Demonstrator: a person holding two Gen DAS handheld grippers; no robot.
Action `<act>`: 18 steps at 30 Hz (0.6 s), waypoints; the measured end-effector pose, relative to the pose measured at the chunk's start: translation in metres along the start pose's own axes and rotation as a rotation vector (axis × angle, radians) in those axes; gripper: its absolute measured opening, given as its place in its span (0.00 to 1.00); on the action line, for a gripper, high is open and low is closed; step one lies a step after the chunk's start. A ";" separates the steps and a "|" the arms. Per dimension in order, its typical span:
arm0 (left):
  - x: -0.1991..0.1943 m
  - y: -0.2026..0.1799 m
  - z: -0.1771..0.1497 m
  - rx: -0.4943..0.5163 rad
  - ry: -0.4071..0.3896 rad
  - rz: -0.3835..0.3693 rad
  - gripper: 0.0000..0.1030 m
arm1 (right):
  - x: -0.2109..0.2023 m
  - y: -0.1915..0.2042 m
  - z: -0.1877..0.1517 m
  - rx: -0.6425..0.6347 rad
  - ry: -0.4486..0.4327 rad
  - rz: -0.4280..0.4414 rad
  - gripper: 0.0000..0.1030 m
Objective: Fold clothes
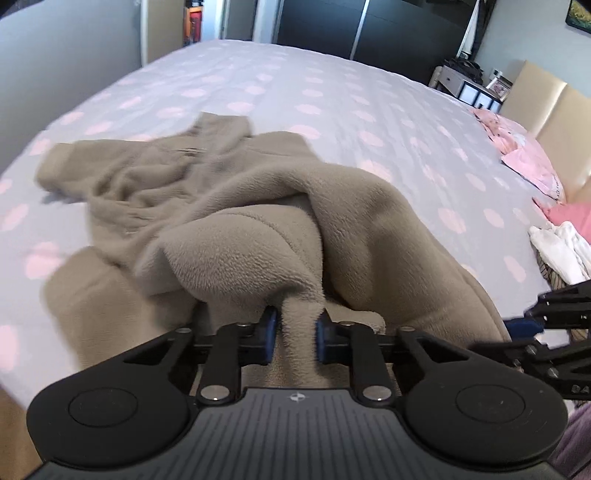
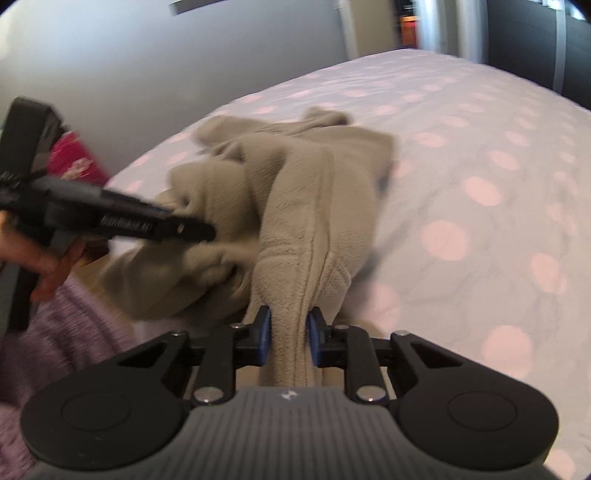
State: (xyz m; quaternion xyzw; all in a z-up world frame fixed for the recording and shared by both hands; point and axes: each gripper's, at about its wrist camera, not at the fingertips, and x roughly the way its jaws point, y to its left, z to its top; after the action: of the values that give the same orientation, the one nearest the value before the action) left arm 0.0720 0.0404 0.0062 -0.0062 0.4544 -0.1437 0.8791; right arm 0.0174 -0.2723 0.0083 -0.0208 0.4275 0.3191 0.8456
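Fleece garment (image 1: 236, 206): cloth, taupe, napped and matt. Bedsheet (image 1: 332, 96): smooth woven cotton-like cloth. Left gripper (image 1: 294, 328): matt black plastic, shiny metal rivets.

A home bedroom: dotted bed (image 1: 332, 92), pillows (image 1: 532, 162), wardrobe (image 1: 332, 26).

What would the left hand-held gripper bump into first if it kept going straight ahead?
Probably the beige fleece garment it already pinches: the left hand-held gripper faces its bunched folds, with the dotted bedspread beyond.
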 end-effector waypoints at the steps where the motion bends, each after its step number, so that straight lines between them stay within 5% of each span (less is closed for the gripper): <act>1: -0.010 0.008 -0.004 0.001 -0.001 0.020 0.15 | -0.001 0.008 -0.001 -0.020 0.013 0.035 0.22; 12: -0.073 0.114 -0.039 -0.130 0.106 0.157 0.07 | 0.018 0.101 0.004 -0.201 0.176 0.294 0.20; 18: -0.079 0.138 -0.050 -0.194 0.094 0.068 0.08 | 0.036 0.122 0.024 -0.349 0.299 0.254 0.28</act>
State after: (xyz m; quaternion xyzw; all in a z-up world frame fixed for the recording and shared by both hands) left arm 0.0230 0.1989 0.0208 -0.0691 0.5069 -0.0695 0.8564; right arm -0.0182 -0.1485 0.0257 -0.1596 0.4853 0.4851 0.7097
